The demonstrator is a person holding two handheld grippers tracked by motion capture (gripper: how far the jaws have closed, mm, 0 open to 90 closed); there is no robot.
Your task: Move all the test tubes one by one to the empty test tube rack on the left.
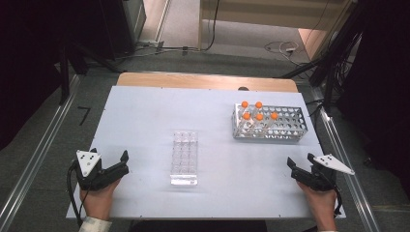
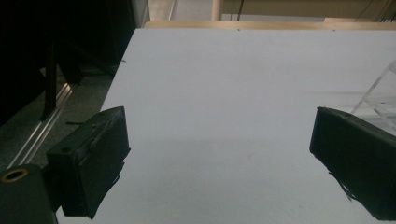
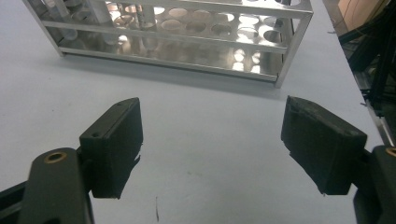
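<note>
A metal tube rack [image 1: 270, 122] stands at the back right of the white table, holding several orange-capped tubes [image 1: 259, 116] at its left end. A clear plastic rack [image 1: 184, 157] lies in the middle, empty as far as I can see. My left gripper [image 1: 109, 157] rests near the front left edge, jaws open, nothing between them; the clear rack's corner [image 2: 380, 95] shows to its right. My right gripper [image 1: 300, 160] rests at the front right, open and empty, pointing at the metal rack [image 3: 173, 42] a short way ahead.
The white table [image 1: 145, 121] sits on a wooden top. Metal rails run along both sides on the floor. Cables lie on the floor beyond the far edge. Dark equipment stands at the far left and right.
</note>
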